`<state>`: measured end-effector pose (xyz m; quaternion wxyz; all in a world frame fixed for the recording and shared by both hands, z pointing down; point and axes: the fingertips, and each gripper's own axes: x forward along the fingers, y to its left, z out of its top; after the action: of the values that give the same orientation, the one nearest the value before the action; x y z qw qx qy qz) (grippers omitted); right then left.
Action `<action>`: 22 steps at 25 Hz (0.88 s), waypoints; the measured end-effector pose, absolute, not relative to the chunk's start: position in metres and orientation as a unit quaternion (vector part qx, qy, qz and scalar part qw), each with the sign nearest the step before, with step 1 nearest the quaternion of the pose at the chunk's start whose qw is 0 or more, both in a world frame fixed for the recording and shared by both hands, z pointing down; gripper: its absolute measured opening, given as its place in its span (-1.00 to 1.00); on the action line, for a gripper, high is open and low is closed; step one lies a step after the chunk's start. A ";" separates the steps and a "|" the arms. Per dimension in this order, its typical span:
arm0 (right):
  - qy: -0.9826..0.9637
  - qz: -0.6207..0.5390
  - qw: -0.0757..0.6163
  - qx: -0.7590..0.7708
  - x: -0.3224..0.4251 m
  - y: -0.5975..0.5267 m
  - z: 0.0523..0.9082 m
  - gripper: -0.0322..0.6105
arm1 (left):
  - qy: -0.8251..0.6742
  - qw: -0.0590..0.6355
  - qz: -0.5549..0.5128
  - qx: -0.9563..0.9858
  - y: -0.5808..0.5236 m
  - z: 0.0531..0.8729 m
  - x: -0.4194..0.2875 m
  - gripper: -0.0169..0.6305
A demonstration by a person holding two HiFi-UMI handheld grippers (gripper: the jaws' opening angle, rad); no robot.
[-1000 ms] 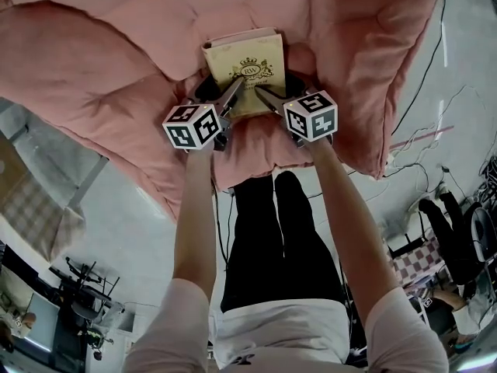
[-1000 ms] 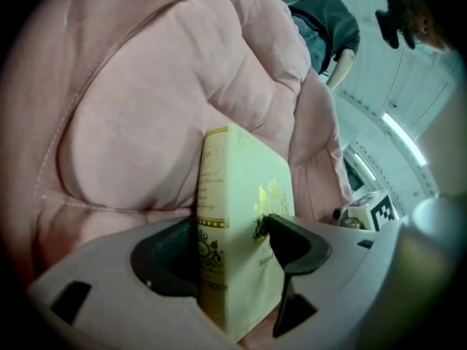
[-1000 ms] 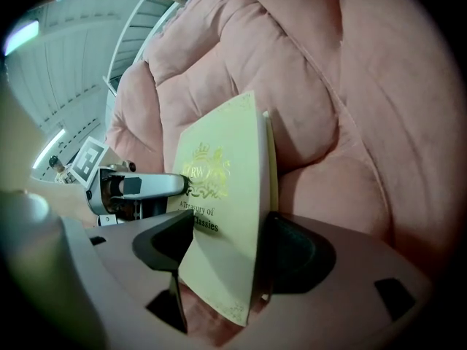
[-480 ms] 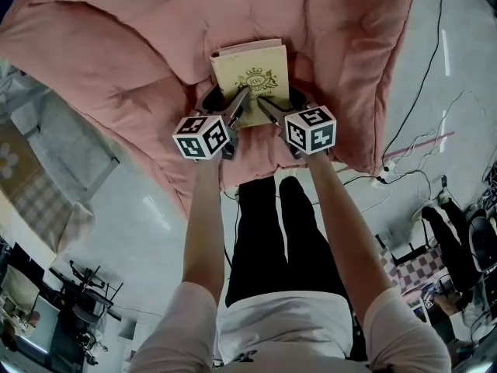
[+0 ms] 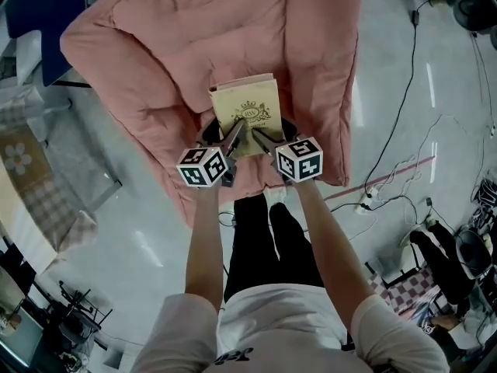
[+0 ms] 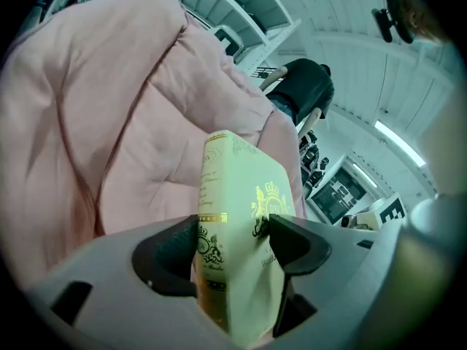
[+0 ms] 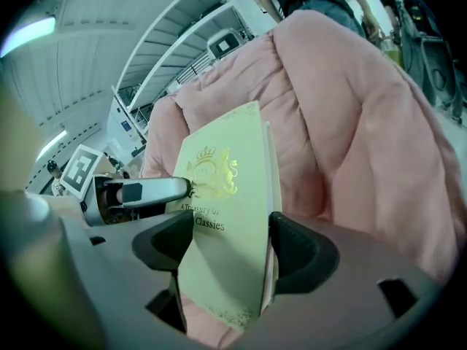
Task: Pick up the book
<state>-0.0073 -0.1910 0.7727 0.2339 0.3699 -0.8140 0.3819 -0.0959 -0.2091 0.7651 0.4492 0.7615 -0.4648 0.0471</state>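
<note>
Book: a cream hardback (image 5: 250, 113) with a gold crest and the word "Classics" on its cover. It sits over the middle of the pink comforter (image 5: 155, 45), with its near edge towards me.
Left gripper: my left gripper (image 6: 233, 248) has its jaws drawn in to the book's thickness. They pinch the near edge at the spine corner, one jaw against the front cover just beside the crest and the other behind the spine.
Right gripper: my right gripper (image 7: 232, 250) is clamped the same way on the near edge at the page-side corner. One jaw sits on the front cover by the title and the other on the back.
Contact with comforter: in both gripper views the book stands up out of the jaws with pink fabric behind and below it. I cannot tell whether its far edge touches the comforter or hangs just clear.
Step in hand: both grasps are made, so I judge this as the lift itself, at or near its start.
Next move: I raise both grippers away from the comforter together, at the same rate and with the same spacing, so the book doesn't twist between them.
Risk: only the near edge is held and the rest of the book reaches out unsupported. A jerk could lever it loose, so I'd go steadily.
</note>
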 end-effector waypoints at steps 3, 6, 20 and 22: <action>-0.821 0.370 0.221 0.374 -0.005 -0.192 0.741 0.11 | -0.471 0.432 0.041 0.768 -0.210 0.732 -0.093 0.02; -0.832 0.349 0.207 0.378 -0.003 -0.195 0.703 0.11 | -0.480 0.416 0.025 0.772 -0.211 0.694 -0.093 0.02; -0.876 0.259 0.150 0.379 -0.001 -0.162 0.531 0.11 | -0.516 0.334 -0.033 0.788 -0.171 0.519 -0.093 0.01; -0.881 0.244 0.137 0.381 0.000 -0.155 0.506 0.11 | -0.517 0.316 -0.040 0.795 -0.164 0.493 -0.092 0.01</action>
<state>-0.0003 -0.1550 0.5061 0.1367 0.3811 -0.8811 0.2443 -0.0920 -0.1638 0.4934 0.3156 0.7947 -0.5169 -0.0404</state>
